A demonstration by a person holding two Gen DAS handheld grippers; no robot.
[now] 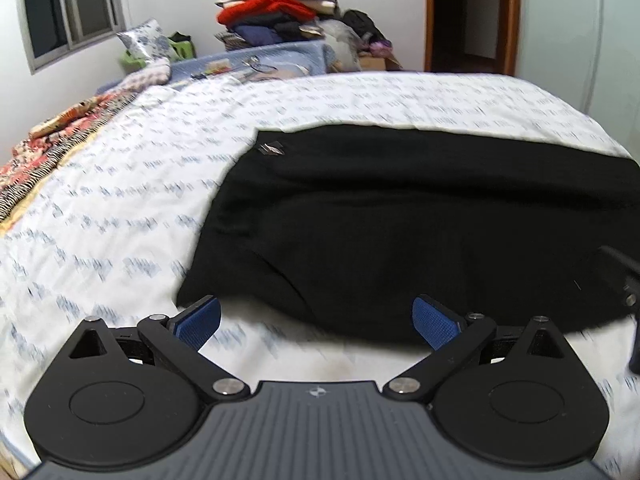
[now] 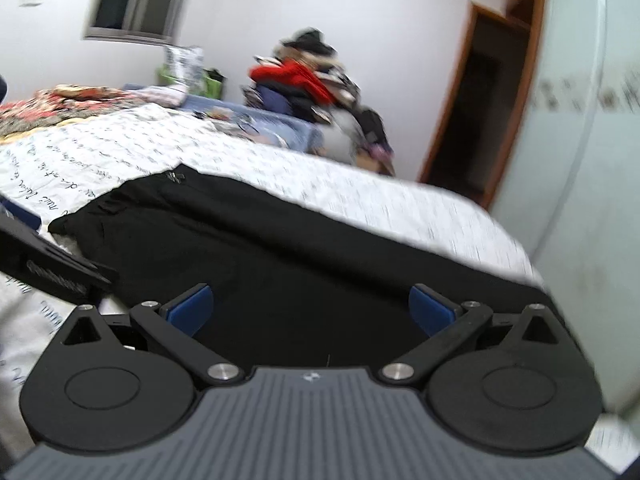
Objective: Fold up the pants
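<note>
We are holding both pairs of jaws spread wide, with nothing between the blue pads. Our left gripper (image 1: 316, 322) is hovering just above the white printed bedsheet (image 1: 120, 208) at the near edge of the bed, its right-hand pad (image 1: 434, 322) sitting over the near hem of the black pants (image 1: 400, 216) and its left-hand pad (image 1: 200, 318) over bare sheet just beside the pants' near left corner. Whether either pad is touching the fabric we cannot tell.

Our right gripper (image 2: 310, 308) is hanging over the pants (image 2: 280, 264) further to the right, with dark cloth filling the gap between its pads. In the right wrist view part of the left gripper is showing at the left edge, and in the left wrist view a dark piece of the right gripper is peeking in at the right edge.

The pants are lying flat across the right half of the bed, running left to right, with a small pale label (image 1: 271, 149) near their far left corner. A patterned red blanket (image 1: 52, 148) is lying along the far left of the bed. Beyond the bed, a pile of clothes (image 1: 280, 4) topped with something red is resting against the far wall, and a dark doorway (image 1: 466, 16) is standing to its right.
</note>
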